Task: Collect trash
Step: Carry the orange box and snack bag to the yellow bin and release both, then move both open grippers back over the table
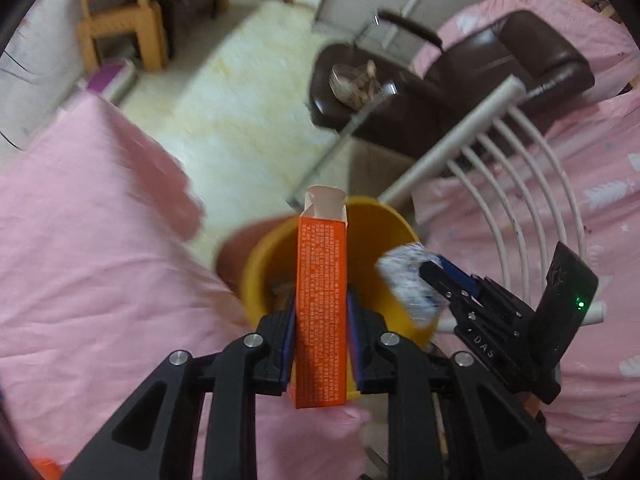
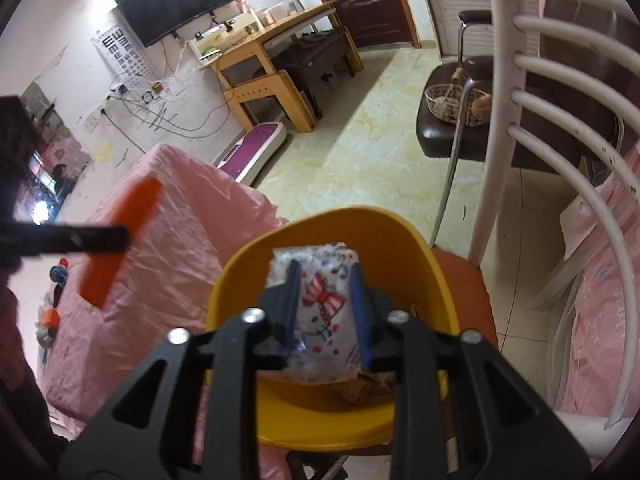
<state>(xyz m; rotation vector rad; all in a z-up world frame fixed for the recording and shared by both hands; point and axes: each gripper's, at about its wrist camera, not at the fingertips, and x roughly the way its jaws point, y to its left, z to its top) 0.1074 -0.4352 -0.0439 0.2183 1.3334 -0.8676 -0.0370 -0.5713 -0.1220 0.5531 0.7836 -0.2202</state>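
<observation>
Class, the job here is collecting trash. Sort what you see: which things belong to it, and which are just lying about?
Belong to the job:
orange carton
printed plastic wrapper
yellow bin

Just lying about:
wire basket on the brown chair
television
wooden desk
pink bedding

Upright orange carton (image 1: 321, 312) and printed plastic wrapper (image 2: 324, 312) over yellow bin (image 2: 332, 416).

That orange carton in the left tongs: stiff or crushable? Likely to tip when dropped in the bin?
The orange carton probably is light and crushable: its top flap stands open, so it looks empty. Its flat faces stay straight between the left tongs, suggesting some stiffness. Tall and narrow, it would likely topple inside the yellow bin.
</observation>
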